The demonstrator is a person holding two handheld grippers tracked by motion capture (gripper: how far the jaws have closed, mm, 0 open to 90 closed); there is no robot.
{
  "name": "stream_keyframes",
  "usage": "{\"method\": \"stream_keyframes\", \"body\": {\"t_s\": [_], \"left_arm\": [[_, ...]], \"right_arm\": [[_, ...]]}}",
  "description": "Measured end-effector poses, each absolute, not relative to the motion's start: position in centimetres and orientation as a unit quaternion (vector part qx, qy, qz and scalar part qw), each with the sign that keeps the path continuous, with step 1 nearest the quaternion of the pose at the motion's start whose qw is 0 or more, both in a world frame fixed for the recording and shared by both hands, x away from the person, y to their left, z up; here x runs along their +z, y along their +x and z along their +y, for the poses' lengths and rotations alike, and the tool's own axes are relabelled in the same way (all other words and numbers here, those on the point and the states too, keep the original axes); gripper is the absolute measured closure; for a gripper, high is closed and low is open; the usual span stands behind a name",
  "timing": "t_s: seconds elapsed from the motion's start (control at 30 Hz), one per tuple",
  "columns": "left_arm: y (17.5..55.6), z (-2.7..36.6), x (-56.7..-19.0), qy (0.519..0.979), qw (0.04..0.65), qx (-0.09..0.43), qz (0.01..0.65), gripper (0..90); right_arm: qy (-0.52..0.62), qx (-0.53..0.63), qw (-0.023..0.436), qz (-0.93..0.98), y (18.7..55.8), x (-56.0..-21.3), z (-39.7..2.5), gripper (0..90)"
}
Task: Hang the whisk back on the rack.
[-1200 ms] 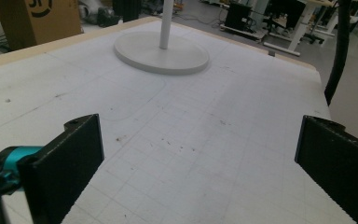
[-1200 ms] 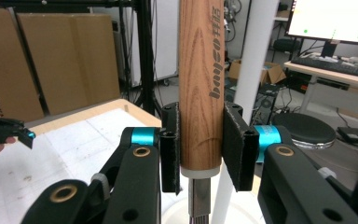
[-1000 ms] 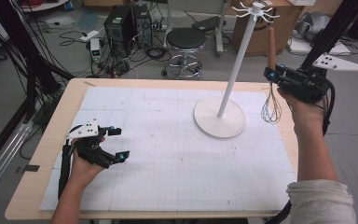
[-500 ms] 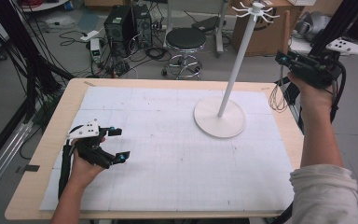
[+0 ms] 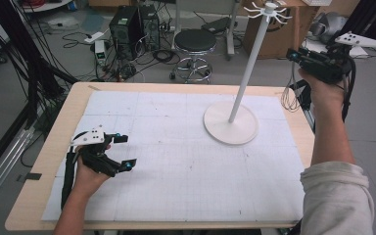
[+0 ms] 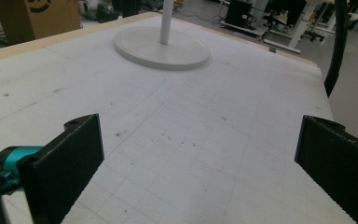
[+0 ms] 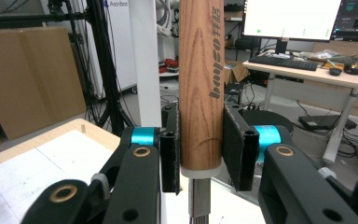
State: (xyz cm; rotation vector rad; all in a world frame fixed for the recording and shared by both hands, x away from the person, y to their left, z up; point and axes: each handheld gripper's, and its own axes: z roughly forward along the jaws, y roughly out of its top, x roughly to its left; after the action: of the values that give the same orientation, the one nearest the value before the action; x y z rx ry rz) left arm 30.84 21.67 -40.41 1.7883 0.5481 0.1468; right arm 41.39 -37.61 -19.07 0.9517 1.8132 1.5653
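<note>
Wood-handled whisk (image 7: 200,88) being lifted toward the hook stand, not yet hung.

High view: the right gripper (image 5: 306,58), at the upper right of the frame, is holding the whisk with its wires dangling off the table's right edge, near the white stand (image 5: 247,73); the left gripper (image 5: 122,152) is resting at lower left.
Left gripper view: its jaws are gaping wide, holding nothing.
Right gripper view: its jaws are clamping the handle at centre frame; hanging remains.
</note>
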Motion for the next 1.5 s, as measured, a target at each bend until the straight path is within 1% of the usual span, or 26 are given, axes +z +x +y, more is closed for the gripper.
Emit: {"method": "stream_keyframes", "body": {"t_s": [0.33,0.53,0.87,1.1,1.3,1.5], "left_arm": [[30.8,21.8,-40.3,0.766,0.595,0.063,0.236,1.7],[30.7,21.8,-40.3,0.765,0.597,0.063,0.236,1.7],[30.7,21.8,-40.3,0.765,0.596,0.064,0.236,1.7],[30.7,21.8,-40.3,0.765,0.597,0.063,0.235,1.7],[30.7,21.8,-40.3,0.765,0.596,0.063,0.236,1.7],[30.7,21.8,-40.2,0.764,0.597,0.062,0.236,1.7]], "right_arm": [[0.346,0.576,0.271,0.690,41.7,-19.4,-36.2,70.7],[0.342,0.555,0.281,0.704,41.7,-19.5,-35.2,70.7],[0.343,0.543,0.281,0.713,41.8,-19.8,-34.2,70.2],[0.346,0.527,0.289,0.720,41.7,-19.8,-33.6,67.9],[0.346,0.511,0.288,0.732,41.7,-20.0,-33.1,60.0],[0.352,0.519,0.285,0.725,41.4,-20.0,-33.2,42.7]]}}
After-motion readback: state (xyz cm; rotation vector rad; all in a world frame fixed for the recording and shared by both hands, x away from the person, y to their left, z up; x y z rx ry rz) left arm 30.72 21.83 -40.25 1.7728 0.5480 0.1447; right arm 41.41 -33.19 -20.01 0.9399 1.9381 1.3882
